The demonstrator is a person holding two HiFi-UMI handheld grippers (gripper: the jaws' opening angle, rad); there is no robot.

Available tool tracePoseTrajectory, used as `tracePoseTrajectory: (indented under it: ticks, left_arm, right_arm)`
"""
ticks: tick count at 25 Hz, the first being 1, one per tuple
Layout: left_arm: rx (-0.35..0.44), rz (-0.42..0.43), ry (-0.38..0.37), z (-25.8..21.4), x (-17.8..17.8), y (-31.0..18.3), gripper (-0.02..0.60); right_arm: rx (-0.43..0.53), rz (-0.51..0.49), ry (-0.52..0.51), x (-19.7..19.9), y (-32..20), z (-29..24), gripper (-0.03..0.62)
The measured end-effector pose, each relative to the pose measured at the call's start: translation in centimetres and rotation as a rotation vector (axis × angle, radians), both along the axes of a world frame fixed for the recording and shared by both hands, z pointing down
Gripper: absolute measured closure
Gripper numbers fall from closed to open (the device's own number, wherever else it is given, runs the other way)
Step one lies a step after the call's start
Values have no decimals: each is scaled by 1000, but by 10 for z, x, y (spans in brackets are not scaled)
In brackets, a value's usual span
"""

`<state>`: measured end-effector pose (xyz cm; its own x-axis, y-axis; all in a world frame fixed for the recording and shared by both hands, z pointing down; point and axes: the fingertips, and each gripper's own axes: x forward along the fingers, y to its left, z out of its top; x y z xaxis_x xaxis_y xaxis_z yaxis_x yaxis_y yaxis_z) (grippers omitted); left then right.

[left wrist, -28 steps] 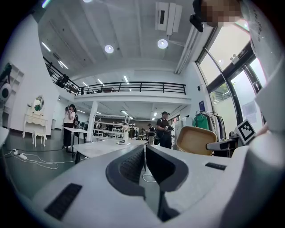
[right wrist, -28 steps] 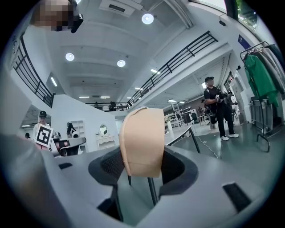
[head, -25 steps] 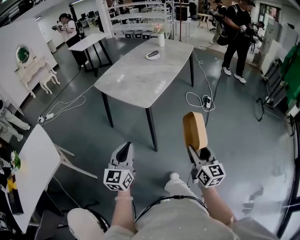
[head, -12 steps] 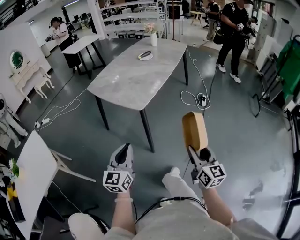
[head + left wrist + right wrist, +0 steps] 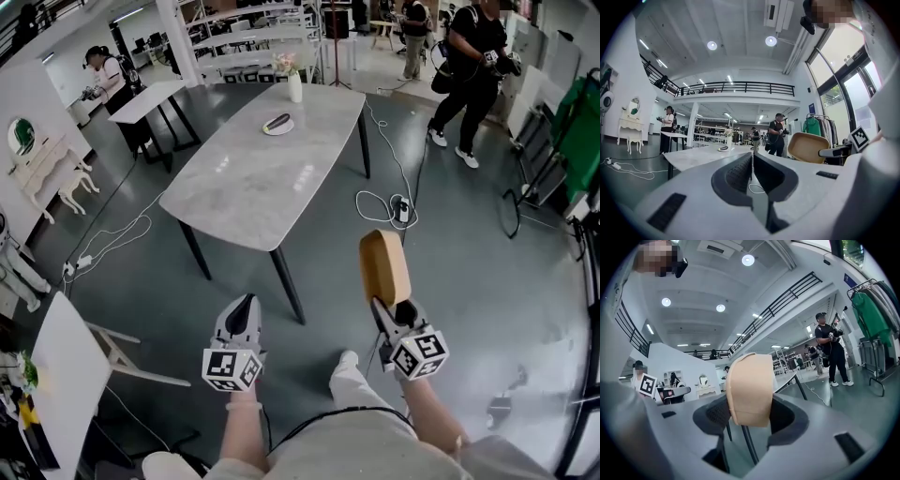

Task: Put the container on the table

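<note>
A tan container (image 5: 384, 266) stands on edge in my right gripper (image 5: 388, 308), whose jaws are shut on its lower end; in the right gripper view the container (image 5: 750, 389) fills the gap between the pads. My left gripper (image 5: 245, 310) is level beside it, shut and empty, its pads meeting in the left gripper view (image 5: 751, 165), where the container (image 5: 808, 146) shows at the right. The grey marble table (image 5: 262, 183) lies ahead and to the left of both grippers, its near corner a short way off.
A white plate with a dark item (image 5: 277, 124) and a white vase with flowers (image 5: 294, 86) stand at the table's far end. Cables and a power strip (image 5: 401, 208) lie on the floor right of it. People (image 5: 466, 70) stand behind. A white table (image 5: 58, 375) is at the near left.
The view has advanced toward the marble table, which now sits closer and more to the left. Both grippers keep their pose, the right one still holding the container.
</note>
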<state>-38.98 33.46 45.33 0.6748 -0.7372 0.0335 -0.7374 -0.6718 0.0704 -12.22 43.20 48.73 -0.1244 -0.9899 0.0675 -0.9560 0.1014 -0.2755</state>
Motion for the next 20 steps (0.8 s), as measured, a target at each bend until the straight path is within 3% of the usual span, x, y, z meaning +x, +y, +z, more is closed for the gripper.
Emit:
tracePoseTrajectory:
  ticks: [20]
  left_arm:
    - [-23, -4, 14, -8, 77, -141, 566]
  right_arm:
    - [0, -16, 2, 73, -137, -10, 365]
